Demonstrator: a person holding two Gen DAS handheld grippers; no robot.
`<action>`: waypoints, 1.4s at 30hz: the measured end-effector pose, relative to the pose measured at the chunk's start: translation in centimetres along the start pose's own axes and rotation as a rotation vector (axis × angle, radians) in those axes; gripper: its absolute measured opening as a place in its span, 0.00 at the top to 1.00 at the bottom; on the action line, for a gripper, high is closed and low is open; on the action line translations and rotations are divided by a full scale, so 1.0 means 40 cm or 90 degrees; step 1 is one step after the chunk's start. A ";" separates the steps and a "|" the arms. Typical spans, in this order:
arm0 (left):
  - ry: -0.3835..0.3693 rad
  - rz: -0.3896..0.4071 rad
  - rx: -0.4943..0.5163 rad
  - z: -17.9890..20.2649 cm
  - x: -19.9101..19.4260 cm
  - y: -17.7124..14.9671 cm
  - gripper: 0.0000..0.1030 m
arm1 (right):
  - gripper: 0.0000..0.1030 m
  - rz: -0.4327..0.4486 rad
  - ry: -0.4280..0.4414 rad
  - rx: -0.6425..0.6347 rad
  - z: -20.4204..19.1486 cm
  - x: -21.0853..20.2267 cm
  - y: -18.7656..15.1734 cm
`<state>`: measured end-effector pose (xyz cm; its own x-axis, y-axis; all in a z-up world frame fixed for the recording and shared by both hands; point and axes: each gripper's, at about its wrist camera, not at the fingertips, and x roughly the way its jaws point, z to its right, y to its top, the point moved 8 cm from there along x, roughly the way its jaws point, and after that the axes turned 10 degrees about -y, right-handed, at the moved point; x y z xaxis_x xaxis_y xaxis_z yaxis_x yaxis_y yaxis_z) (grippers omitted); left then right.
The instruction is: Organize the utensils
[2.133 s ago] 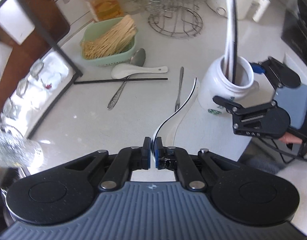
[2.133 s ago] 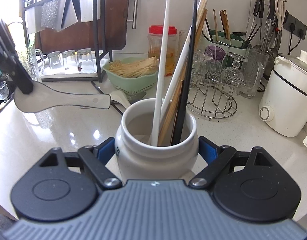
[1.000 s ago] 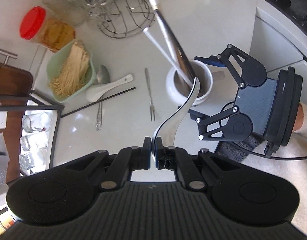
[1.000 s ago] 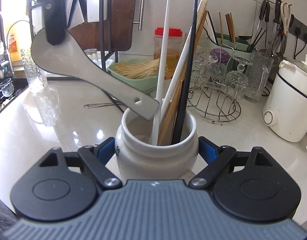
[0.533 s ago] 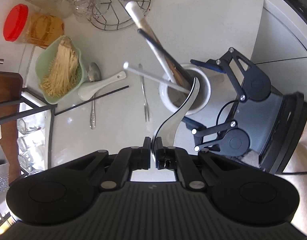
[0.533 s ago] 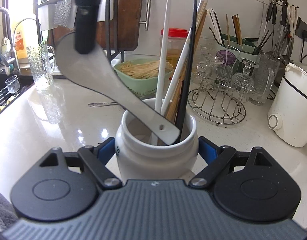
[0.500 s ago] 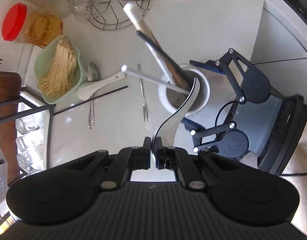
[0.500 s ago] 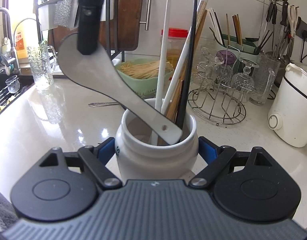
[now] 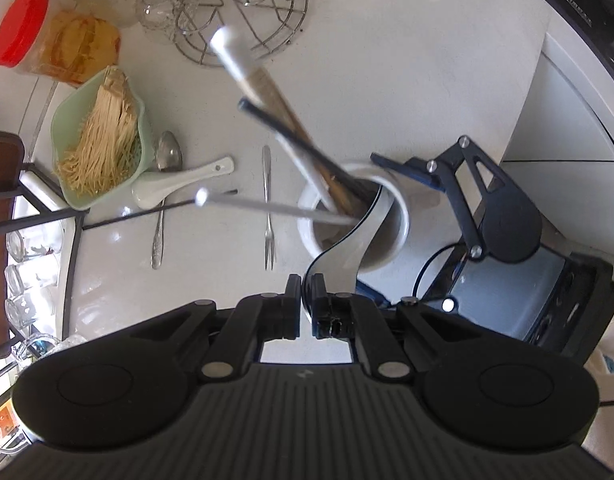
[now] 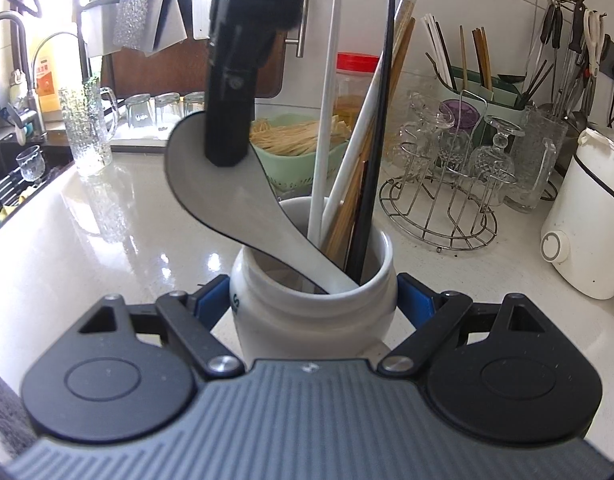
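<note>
White ceramic fills the near view: the jar [image 10: 313, 308] sits clamped between the blue pads of the right gripper [image 10: 313, 300], standing on the pale surface [image 10: 107, 248]. Above it the left gripper [image 9: 305, 300] points straight down, pinched closed on the bowl end of a white rice paddle [image 9: 347, 248], whose handle dips inside the jar's mouth (its tip rests against the near rim). Chopsticks [image 10: 371, 152] lean inside the jar. Farther out on the surface lie a small fork [image 9: 267, 208], a porcelain spoon [image 9: 179, 186], a metal spoon [image 9: 163, 196] and one black chopstick [image 9: 159, 212], with a green basket [image 9: 103, 140] beyond.
</note>
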<state>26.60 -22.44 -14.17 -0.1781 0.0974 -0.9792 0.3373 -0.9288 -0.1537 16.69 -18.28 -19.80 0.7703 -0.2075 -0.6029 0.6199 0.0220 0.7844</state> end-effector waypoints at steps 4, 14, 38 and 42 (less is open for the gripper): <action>0.003 0.019 0.008 0.017 0.002 0.031 0.94 | 0.12 0.002 0.001 0.000 0.001 0.000 -0.001; -0.016 0.051 0.015 0.031 0.012 0.057 0.93 | 0.13 -0.003 0.002 -0.002 0.001 0.003 0.001; -0.148 0.348 -0.141 -0.067 -0.022 -0.270 0.67 | 0.13 -0.007 0.002 -0.009 -0.003 0.007 0.003; -0.153 0.384 -0.182 -0.098 0.029 -0.320 0.67 | 0.13 -0.016 -0.008 -0.002 -0.001 0.014 0.011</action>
<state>25.68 -9.03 -13.86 -0.0718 -0.5167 -0.8531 0.6648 -0.6624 0.3453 17.40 -18.34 -19.83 0.7531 -0.2197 -0.6202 0.6390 0.0199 0.7689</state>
